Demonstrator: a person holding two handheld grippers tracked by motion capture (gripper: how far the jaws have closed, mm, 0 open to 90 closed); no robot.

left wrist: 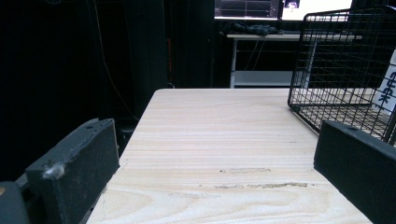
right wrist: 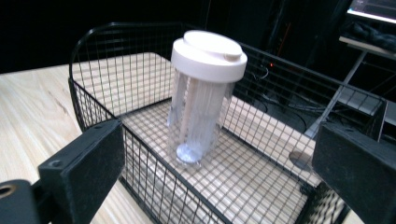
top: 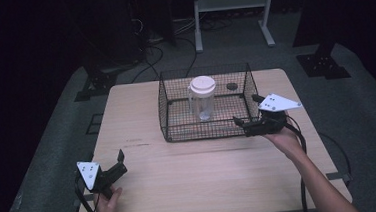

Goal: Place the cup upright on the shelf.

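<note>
We find a clear plastic jar [top: 203, 99] with a white lid standing upright inside the black wire basket [top: 172, 118], roughly at the middle of the basket floor, on the far half of the wooden table [top: 201, 175]. The right gripper [top: 249, 112] sits just outside the basket's right near corner, its jaws spread wide and holding nothing; in the right gripper view the jar [right wrist: 203, 102] stands between the two jaws but well beyond them, past the basket wall [right wrist: 149, 182]. The left gripper [top: 121, 163] rests low near the table's left front corner, jaws likewise apart and empty, well clear of the basket [left wrist: 341, 70]. We judge the work to be at its opening stage: the jar is untouched and ungrasped. What remains, in our assessment, is the reach over the rim, the grasp and whatever handling follows.
</note>
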